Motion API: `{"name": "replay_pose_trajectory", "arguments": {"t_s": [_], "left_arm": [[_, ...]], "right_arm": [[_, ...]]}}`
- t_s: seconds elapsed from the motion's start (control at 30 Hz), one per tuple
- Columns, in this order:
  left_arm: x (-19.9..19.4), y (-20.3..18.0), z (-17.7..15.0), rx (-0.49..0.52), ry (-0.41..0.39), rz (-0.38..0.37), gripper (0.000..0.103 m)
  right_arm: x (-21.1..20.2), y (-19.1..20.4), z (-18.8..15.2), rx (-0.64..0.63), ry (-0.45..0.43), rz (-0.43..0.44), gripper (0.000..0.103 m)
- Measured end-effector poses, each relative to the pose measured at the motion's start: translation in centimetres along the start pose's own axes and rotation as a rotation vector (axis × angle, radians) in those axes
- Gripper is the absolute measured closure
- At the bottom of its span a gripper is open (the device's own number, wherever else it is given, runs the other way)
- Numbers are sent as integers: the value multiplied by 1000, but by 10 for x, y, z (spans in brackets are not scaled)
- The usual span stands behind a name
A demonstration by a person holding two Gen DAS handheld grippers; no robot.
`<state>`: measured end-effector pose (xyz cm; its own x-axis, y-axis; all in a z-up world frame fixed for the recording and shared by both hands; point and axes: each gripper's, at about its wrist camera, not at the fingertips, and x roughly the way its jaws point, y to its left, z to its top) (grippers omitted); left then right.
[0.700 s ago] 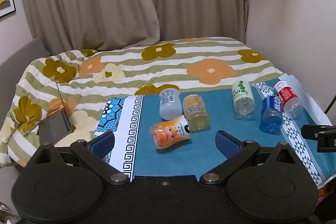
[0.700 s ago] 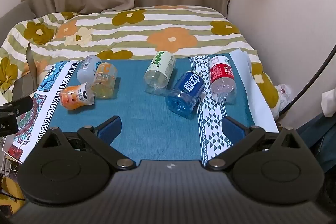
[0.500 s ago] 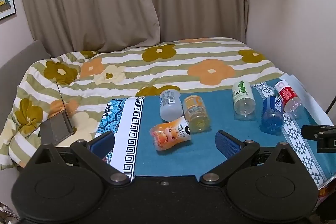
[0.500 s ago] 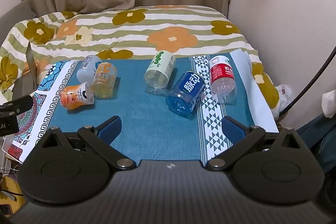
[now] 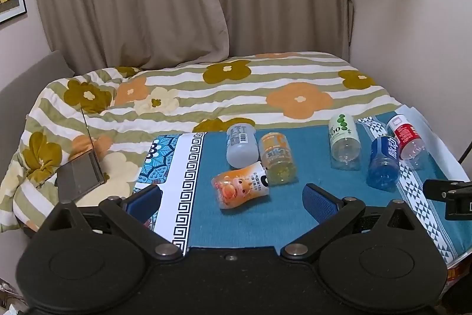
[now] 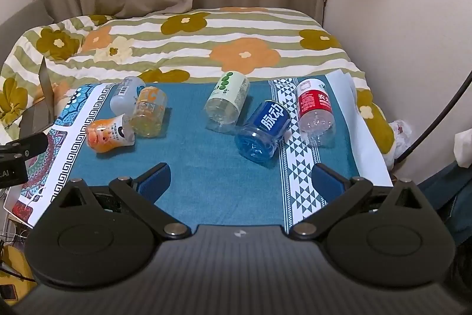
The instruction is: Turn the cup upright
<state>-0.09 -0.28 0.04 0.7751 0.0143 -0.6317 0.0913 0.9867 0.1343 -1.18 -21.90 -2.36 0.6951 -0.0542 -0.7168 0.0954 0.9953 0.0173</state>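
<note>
Several cut-bottle cups lie on their sides on a teal cloth (image 5: 280, 214). An orange cartoon cup (image 5: 240, 188) lies nearest my left gripper (image 5: 231, 201), touching a yellow-orange cup (image 5: 276, 158) and close to a grey cup (image 5: 240, 144). A green-dotted cup (image 6: 226, 101), a blue cup (image 6: 262, 128) and a red-labelled cup (image 6: 315, 109) lie ahead of my right gripper (image 6: 240, 182). Both grippers are open, empty and hover short of the cups.
The cloth lies on a bed with a striped flower blanket (image 5: 236, 90). A thin dark open device (image 5: 79, 174) sits on the left. Curtains and a wall stand behind. A black cable (image 6: 442, 108) hangs at the right, beside white tissue (image 6: 463, 149).
The left gripper has risen and drawn back slightly, so the cups sit lower in its view. The right gripper has hardly moved. No cup has moved.
</note>
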Motion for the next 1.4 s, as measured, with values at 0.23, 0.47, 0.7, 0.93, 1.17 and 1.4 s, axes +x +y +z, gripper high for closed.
{"name": "replay_pose_trajectory", "arguments": {"t_s": [0.23, 0.47, 0.7, 0.93, 1.17, 1.4], "left_arm": [[-2, 4, -1, -15, 5, 5, 0], [-3, 7, -2, -23, 7, 8, 0], [-4, 9, -3, -26, 7, 7, 0], [-4, 9, -4, -26, 7, 6, 0], [-5, 10, -4, -24, 7, 5, 0], [-5, 10, -4, -24, 7, 5, 0]], "right_arm": [[-2, 4, 0, -9, -7, 5, 0], [-3, 3, 0, -10, -8, 4, 0], [-4, 4, 0, -10, -7, 5, 0], [-4, 4, 0, -11, -7, 4, 0], [-5, 4, -1, -11, -9, 6, 0], [-5, 4, 0, -11, -8, 6, 0]]}}
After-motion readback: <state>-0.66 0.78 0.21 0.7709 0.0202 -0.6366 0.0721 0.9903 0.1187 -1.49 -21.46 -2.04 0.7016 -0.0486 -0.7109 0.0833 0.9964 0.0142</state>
